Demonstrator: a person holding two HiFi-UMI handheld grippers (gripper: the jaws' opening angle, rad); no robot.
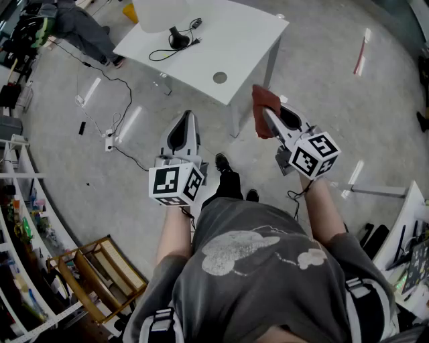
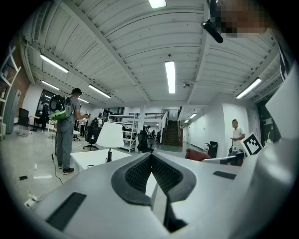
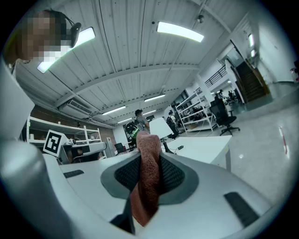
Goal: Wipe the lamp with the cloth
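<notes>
A white-shaded lamp [image 1: 159,15] with a black base [image 1: 178,39] stands on a white table [image 1: 228,47] ahead of me; it also shows in the left gripper view as the lamp [image 2: 110,136] and in the right gripper view as the lamp [image 3: 161,127]. My right gripper [image 1: 263,107] is shut on a reddish-brown cloth [image 1: 263,110], which hangs between the jaws as the cloth [image 3: 147,175]. My left gripper [image 1: 186,119] is shut with nothing in it, its jaws pressed together at the gripper [image 2: 152,161]. Both grippers are held well short of the table.
A black cable [image 1: 173,52] runs across the table, and a round grommet [image 1: 220,78] sits near its front edge. A person [image 1: 80,30] stands at the table's far left. Cords and a power strip [image 1: 107,134] lie on the floor. Shelving [image 1: 27,268] lines my left, a wooden crate [image 1: 100,275] beside it.
</notes>
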